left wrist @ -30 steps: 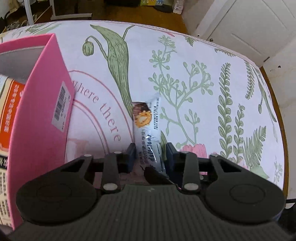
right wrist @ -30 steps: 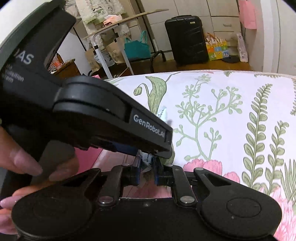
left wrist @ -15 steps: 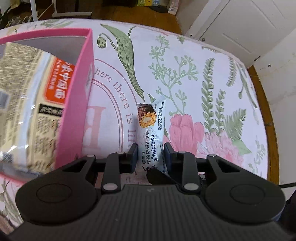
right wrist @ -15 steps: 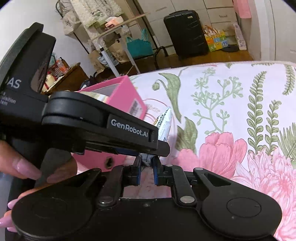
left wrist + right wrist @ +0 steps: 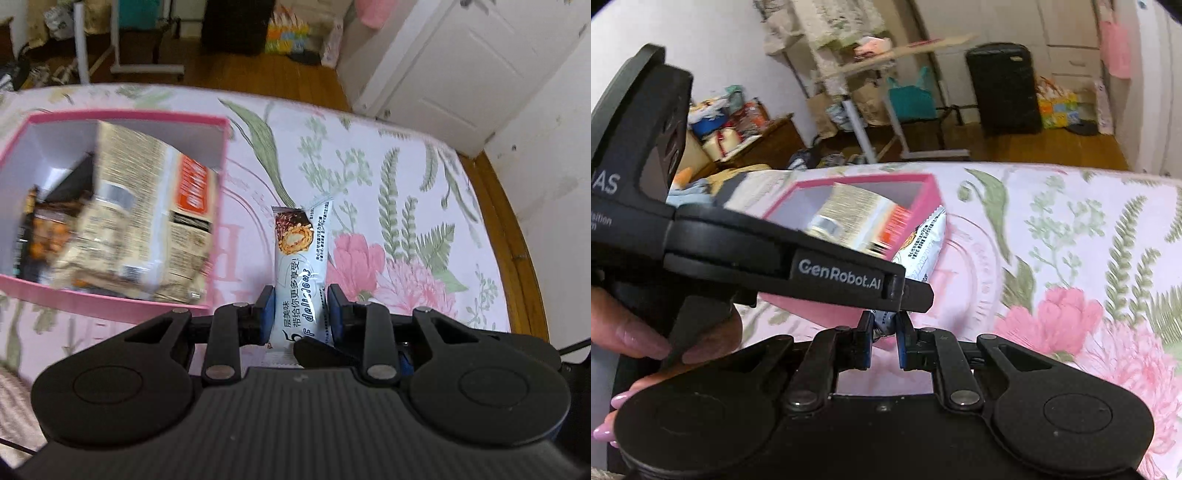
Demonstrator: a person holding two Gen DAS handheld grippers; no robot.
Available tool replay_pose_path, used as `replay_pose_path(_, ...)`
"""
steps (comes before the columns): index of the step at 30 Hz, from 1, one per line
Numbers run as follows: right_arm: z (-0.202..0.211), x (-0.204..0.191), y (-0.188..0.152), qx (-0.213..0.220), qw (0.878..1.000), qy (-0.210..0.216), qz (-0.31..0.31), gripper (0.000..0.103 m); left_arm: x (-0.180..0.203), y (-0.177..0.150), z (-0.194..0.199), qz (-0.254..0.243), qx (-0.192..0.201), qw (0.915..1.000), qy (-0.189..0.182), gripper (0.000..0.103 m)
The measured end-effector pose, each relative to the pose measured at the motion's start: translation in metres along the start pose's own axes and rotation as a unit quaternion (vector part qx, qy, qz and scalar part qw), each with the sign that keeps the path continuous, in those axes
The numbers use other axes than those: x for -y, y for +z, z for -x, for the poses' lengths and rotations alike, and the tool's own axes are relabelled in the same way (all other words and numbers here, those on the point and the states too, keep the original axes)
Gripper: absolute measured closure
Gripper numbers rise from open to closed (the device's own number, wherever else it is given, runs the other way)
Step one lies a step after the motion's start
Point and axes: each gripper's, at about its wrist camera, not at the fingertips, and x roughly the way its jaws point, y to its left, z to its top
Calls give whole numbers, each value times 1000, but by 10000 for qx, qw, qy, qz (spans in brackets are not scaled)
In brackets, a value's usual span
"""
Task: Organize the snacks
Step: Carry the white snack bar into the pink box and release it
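Observation:
My left gripper (image 5: 300,308) is shut on a white snack bar wrapper (image 5: 300,258) with a chocolate roll picture, held in the air above the floral tablecloth, right of the pink box (image 5: 218,206). The box holds several snack packets (image 5: 147,221). In the right wrist view my right gripper (image 5: 884,330) has its pads against the near end of the same wrapper (image 5: 923,243), below the left gripper's body (image 5: 798,258). The pink box (image 5: 923,199) lies just behind.
The table has a floral cloth (image 5: 388,192) and a wooden rim (image 5: 506,229) at the right. Beyond it stand a white door (image 5: 461,74), a black suitcase (image 5: 1003,88), a metal stand (image 5: 860,125) and floor clutter.
Both grippers have risen with the snack bar. The pink box now shows its open top and its contents, where before only its side wall showed.

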Motion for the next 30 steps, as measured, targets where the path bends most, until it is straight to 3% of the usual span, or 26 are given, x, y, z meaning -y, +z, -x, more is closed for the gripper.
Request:
replay_pose_path(10, -39, -59, 37, 164, 9940, 694, 835, 87, -84, 10, 57, 885, 713, 9930, 316, 74)
replay_pose_path(16, -77, -88, 53, 63, 9866, 1025, 1269, 87, -130, 16, 61, 1337, 937, 9839, 732, 74)
replay_pose_path(22, -122, -95, 63, -191, 9832, 1215, 1349, 87, -159, 25, 39, 1521, 933, 9754, 1298, 74)
replay_pose_path(25, -141, -93, 64, -257, 9820, 1216, 1425, 87, -167, 29, 26, 1589, 895, 9729, 1422, 64)
replay_pose_path(27, -147, -90, 60, -194, 9822, 1001, 1580, 86, -170, 31, 19, 1624, 897, 9707, 1528, 54)
replay_pose_path(29, -143, -85, 54, -102, 9852, 741, 1540, 81, -170, 30, 18, 1552, 951, 9687, 1688, 53)
replay_pose_path(30, -136, -81, 52, -64, 9855, 807, 1491, 80, -169, 30, 18, 1513, 971, 9689, 1702, 52)
